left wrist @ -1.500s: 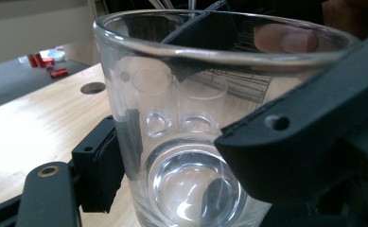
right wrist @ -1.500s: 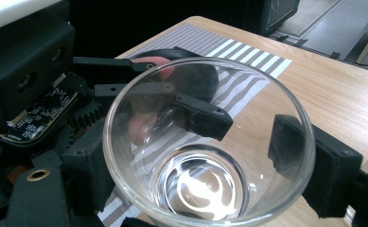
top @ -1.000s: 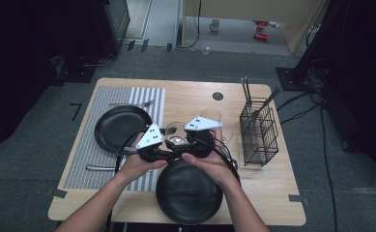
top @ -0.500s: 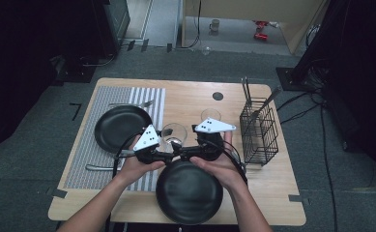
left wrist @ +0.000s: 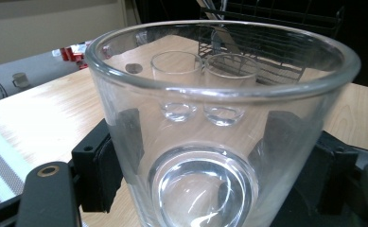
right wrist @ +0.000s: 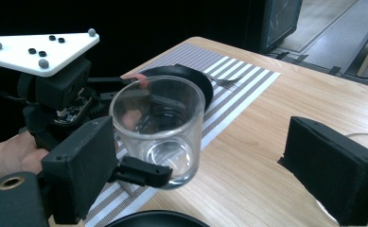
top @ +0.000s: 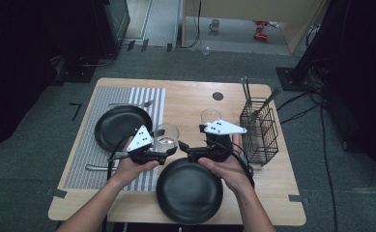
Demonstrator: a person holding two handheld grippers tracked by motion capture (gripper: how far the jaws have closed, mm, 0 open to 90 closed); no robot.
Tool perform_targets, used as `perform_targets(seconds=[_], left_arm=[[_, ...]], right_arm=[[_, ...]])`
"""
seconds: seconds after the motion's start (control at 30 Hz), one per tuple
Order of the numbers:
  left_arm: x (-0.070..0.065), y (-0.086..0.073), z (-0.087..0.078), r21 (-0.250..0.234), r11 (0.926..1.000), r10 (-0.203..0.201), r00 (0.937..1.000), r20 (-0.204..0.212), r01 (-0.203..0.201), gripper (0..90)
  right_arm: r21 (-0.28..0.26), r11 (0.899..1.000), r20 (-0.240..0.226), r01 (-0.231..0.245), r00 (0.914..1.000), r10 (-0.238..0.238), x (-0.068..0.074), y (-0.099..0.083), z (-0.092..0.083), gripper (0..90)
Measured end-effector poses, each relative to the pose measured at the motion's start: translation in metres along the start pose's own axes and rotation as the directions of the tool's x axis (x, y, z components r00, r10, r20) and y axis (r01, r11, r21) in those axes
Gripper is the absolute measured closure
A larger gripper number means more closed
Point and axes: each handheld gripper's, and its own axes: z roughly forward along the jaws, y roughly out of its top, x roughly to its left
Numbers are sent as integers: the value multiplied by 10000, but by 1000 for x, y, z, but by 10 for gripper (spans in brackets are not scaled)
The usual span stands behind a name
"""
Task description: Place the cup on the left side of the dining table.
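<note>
A clear drinking glass (top: 166,137) is held upright just above the table, between the two black plates. My left gripper (top: 166,151) is shut on it, a black pad (left wrist: 118,156) pressed on each side of its wall. My right gripper (top: 184,151) faces it from the right. Its jaws have just been opening and now stand wide. In the right gripper view the glass (right wrist: 157,130) sits close to the left pad (right wrist: 80,165), which does not press on it. A second glass (top: 210,117) stands behind the right hand.
One black plate (top: 189,191) lies at the near edge, another (top: 122,126) on the striped mat (top: 98,159) to the left. Cutlery lies beside that plate. A black wire basket (top: 259,131) with utensils stands at the right, close to my right hand.
My right gripper has drawn back to the right, away from the glass. My left hand has shifted slightly left and toward me with the glass in it.
</note>
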Motion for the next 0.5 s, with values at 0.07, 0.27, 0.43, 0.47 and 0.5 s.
perform_targets(seconds=[0.07,0.27,0.43,0.47,0.5], left_arm=[[1,-2,-1,43,10000,-1,10000,-65,1,224],[6,-8,-4,135,9997,-217,9998,-16,217,223],[10,-12,-6,255,9994,-233,9995,-209,238,223],[11,-13,-6,284,9992,-258,9993,-257,265,224],[12,-15,-6,320,9991,-258,9992,-320,269,224]], right_arm=[[-29,10000,6,-22,10000,22,-1,0,-1,98],[-49,9999,121,-97,9999,98,-5,-3,-6,98],[-69,9999,226,-147,9996,148,-10,-6,-9,97],[-58,9999,231,-157,9996,158,-11,-7,-10,98],[-65,9999,242,-146,9996,148,-11,-8,-10,98]])
